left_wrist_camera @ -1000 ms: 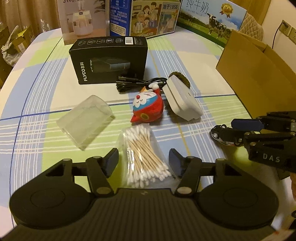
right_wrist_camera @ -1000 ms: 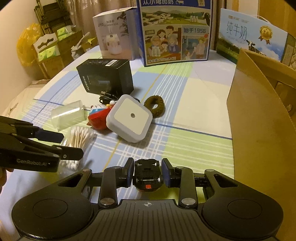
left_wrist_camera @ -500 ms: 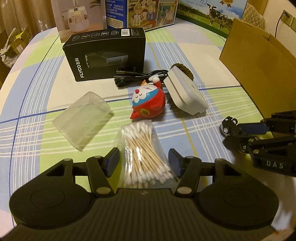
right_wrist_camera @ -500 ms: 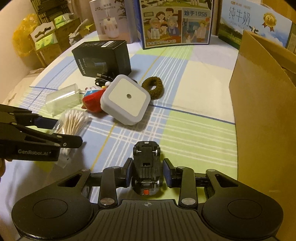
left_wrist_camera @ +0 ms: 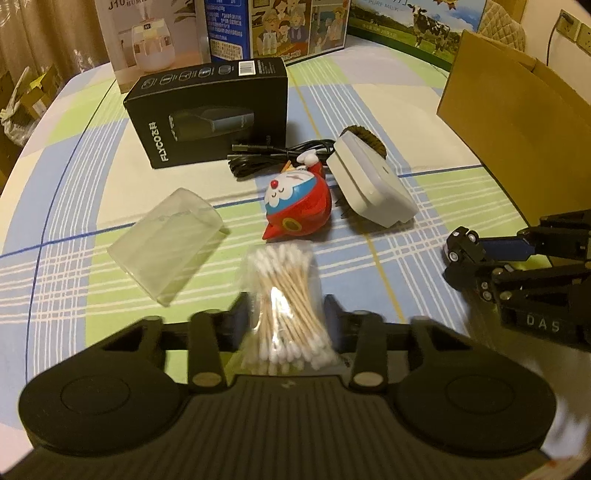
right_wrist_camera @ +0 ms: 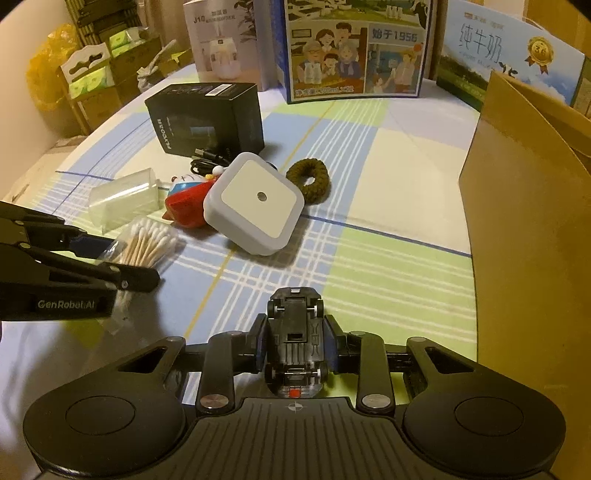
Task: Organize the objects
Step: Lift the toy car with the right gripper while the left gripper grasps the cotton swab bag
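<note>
desk (left_wrist_camera: 66,177) under a blue, green and white checked cloth. left tongs (left_wrist_camera: 288,314) closing on a clear bag of cotton swabs (left_wrist_camera: 286,295); the pads pinch the bag at its waist so it bulges above and below, the picture there blurred. bag sits near the front edge of the desk, just in front of the red and blue cartoon toy (left_wrist_camera: 297,206).

right tongs (right_wrist_camera: 295,347) closing around a small black toy car (right_wrist_camera: 295,339), belly up, wheels showing, both pads against its sides. car is off to the right of the swabs, near the wall of a brown cardboard box (right_wrist_camera: 528,236).

middle of the desk: white square night light (right_wrist_camera: 255,203) tilted, touching the toy; brown hair tie (right_wrist_camera: 308,181) just behind it; black cable (left_wrist_camera: 277,157) coiled between the toy and a black flyco box (left_wrist_camera: 210,110). clear plastic lid (left_wrist_camera: 166,243) lies left of the swabs, apart from them.

far edge: a humidifier carton (left_wrist_camera: 147,37), a milk carton with cartoon people (right_wrist_camera: 356,48), another milk carton with a cow (left_wrist_camera: 410,26).
</note>
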`<act>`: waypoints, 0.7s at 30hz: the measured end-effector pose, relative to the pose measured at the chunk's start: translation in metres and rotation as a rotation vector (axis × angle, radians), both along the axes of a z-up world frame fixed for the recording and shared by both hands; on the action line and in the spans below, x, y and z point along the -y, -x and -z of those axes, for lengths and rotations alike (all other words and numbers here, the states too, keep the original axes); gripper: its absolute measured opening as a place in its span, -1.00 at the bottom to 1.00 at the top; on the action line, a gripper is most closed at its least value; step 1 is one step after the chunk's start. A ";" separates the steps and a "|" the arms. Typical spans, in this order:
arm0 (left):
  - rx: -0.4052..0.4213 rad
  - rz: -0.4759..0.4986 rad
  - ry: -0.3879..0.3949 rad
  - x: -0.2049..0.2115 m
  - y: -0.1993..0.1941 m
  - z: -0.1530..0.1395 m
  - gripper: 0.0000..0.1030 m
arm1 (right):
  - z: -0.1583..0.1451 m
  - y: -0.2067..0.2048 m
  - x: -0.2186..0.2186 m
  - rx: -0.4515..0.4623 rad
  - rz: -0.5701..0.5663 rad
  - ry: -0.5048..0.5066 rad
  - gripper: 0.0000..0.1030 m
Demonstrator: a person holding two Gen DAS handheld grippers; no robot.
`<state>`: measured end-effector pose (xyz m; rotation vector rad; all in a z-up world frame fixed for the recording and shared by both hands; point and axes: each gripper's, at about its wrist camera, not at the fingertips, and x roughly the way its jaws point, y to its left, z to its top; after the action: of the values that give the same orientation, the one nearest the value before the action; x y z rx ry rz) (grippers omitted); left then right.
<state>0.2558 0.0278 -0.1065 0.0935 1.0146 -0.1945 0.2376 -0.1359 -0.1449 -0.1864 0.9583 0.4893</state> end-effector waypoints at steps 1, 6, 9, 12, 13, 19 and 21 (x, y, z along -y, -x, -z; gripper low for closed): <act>-0.003 -0.003 0.005 -0.001 -0.001 -0.001 -0.53 | -0.001 0.001 -0.001 0.001 -0.002 -0.001 -0.47; -0.013 0.002 0.046 -0.003 0.002 -0.007 -0.60 | -0.010 0.004 -0.006 0.023 0.003 -0.040 -0.47; 0.003 -0.002 0.071 -0.004 0.004 -0.014 -0.60 | -0.014 0.003 -0.004 0.030 0.024 -0.088 -0.47; 0.013 -0.012 0.093 -0.005 0.005 -0.019 -0.60 | -0.018 0.004 -0.001 0.052 0.048 -0.107 -0.47; 0.015 -0.014 0.095 -0.005 0.006 -0.020 -0.60 | -0.019 0.005 0.000 0.057 0.054 -0.114 -0.47; 0.048 0.002 0.141 -0.005 0.017 -0.037 -0.60 | -0.029 0.016 0.007 0.091 0.078 -0.152 -0.47; 0.048 -0.005 0.140 -0.006 0.024 -0.039 -0.60 | -0.031 0.023 0.008 0.101 0.081 -0.136 -0.47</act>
<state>0.2320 0.0334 -0.0677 -0.0313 0.9509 -0.2566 0.2147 -0.1441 -0.1143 -0.0491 0.8276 0.4639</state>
